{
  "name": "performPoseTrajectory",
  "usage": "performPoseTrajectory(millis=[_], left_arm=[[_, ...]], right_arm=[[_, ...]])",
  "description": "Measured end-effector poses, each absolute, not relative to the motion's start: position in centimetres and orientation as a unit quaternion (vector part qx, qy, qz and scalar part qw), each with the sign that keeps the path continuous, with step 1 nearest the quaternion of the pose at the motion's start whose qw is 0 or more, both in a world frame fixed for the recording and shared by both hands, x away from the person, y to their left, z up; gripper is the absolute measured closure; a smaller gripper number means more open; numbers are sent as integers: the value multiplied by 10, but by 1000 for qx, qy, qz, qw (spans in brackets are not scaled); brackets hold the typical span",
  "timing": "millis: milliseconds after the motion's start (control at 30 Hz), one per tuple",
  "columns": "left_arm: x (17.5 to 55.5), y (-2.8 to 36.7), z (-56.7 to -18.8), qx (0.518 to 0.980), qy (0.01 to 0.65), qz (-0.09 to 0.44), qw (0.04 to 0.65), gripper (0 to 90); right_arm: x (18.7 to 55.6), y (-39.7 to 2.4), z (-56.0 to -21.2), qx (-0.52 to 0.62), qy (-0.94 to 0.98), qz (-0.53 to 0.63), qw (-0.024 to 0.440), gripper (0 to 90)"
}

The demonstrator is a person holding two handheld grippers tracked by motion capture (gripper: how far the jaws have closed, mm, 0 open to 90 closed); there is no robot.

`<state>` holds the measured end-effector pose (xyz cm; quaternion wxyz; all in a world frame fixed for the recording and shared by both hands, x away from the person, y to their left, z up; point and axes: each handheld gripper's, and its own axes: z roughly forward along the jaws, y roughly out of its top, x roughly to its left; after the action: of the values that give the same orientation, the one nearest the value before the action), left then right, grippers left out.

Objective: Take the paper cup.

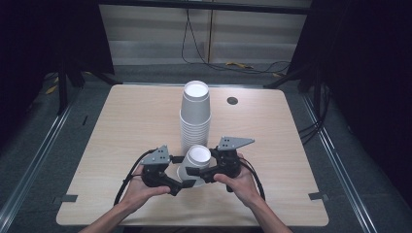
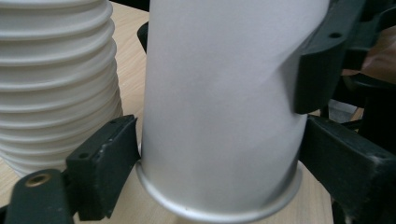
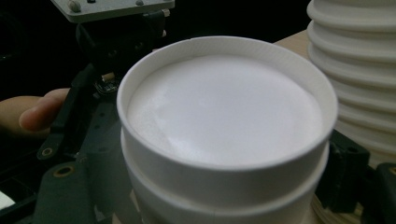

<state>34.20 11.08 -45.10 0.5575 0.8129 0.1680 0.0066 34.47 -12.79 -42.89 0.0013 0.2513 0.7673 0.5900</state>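
Note:
A tall stack of upturned white paper cups [image 1: 195, 114] stands mid-table; its ribbed rims also appear in the left gripper view [image 2: 56, 84] and the right gripper view [image 3: 359, 74]. Just in front of it an upturned white cup [image 1: 197, 158] rests rim-down on the table. A step in its wall [image 3: 219, 186] looks like a second nested cup. My left gripper [image 1: 187, 183] straddles its rim [image 2: 219, 163], its jaws close beside the wall without squeezing it. My right gripper [image 1: 194, 169] is shut on the cup higher up [image 3: 208, 186]; one of its fingers [image 2: 317, 60] presses the wall.
The wooden table [image 1: 126, 126] has a small round grommet hole [image 1: 232, 101] at the back right. Dark curtains and floor rails flank the table, and cables run along the floor behind it. Both hands sit near the front edge.

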Motion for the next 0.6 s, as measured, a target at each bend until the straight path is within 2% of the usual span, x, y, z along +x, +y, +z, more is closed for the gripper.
performPoseTrajectory(millis=[33,133,600], left_arm=[[342,110,-452,813,171,9,556,94],[343,108,-453,819,173,11,548,15],[344,107,-457,813,170,-9,557,18]], right_arm=[[345,-127,-429,251,767,591,0,212],[345,-125,-430,253,760,598,-12,212],[342,-116,-435,254,752,608,-28,212]])
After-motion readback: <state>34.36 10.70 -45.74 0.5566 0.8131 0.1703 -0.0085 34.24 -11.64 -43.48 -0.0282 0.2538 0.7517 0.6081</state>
